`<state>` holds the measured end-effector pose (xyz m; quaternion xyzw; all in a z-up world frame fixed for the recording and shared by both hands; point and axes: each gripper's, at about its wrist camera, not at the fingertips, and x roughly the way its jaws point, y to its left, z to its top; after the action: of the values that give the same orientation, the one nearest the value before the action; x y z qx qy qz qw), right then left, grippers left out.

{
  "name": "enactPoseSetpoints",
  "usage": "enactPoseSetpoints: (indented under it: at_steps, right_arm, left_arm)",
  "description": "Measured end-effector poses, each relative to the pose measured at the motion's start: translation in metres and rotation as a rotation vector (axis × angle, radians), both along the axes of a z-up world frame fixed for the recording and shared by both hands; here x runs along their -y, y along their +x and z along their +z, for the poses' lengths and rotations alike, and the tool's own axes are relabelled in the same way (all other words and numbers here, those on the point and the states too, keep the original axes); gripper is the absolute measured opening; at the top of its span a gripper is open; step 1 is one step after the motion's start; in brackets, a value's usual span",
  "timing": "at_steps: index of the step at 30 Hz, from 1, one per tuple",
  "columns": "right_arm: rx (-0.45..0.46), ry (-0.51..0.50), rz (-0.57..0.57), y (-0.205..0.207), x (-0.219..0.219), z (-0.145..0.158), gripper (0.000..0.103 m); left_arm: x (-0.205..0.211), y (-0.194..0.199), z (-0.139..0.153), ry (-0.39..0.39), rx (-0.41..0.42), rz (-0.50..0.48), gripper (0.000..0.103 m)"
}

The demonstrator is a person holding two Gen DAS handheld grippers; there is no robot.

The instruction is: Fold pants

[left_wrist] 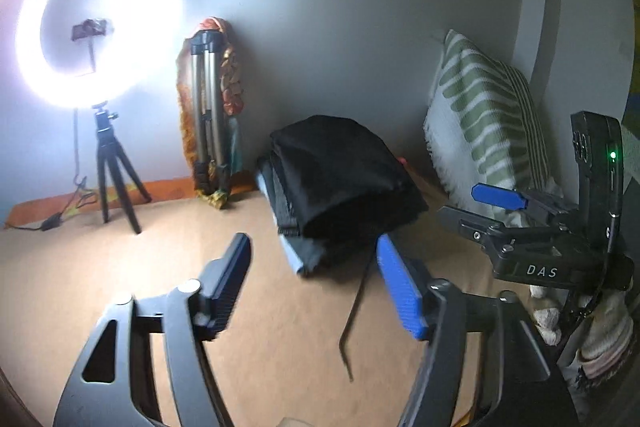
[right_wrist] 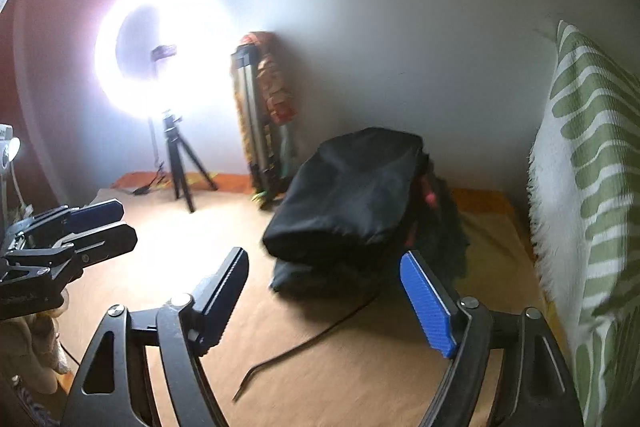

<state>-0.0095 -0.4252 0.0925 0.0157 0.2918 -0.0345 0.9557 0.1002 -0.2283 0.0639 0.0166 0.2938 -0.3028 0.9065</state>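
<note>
Tan cloth-covered surface [left_wrist: 120, 267] bearing a folded black fabric pile [left_wrist: 344, 171], small black tripod [left_wrist: 114, 167], and green-striped cushion [left_wrist: 484, 115].

The letters "DAS" stand in white on the black body of the right gripper [left_wrist: 498, 205]. Nothing else is readable.

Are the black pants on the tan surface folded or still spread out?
Folded. The black pants lie as a compact, layered bundle on top of other folded clothes on the tan surface, with a thin drawstring trailing out in front.
</note>
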Motion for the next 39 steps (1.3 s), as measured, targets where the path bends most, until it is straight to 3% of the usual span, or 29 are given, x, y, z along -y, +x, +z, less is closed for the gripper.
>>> enactPoseSetpoints:
  at_steps: [9, 17, 39]
  right_arm:
    - [0.019, -0.033, -0.008, -0.034, -0.033, -0.016, 0.087]
    - [0.056, -0.008, -0.042, -0.053, -0.041, -0.027, 0.102]
    - [0.032, -0.016, -0.019, -0.044, -0.051, -0.045, 0.103]
  left_arm:
    - [-0.021, -0.037, -0.006, 0.042, 0.009, 0.046, 0.077]
    - [-0.036, -0.056, -0.018, 0.036, -0.011, 0.086, 0.08]
    - [-0.052, -0.061, -0.032, 0.071, -0.03, 0.149, 0.081]
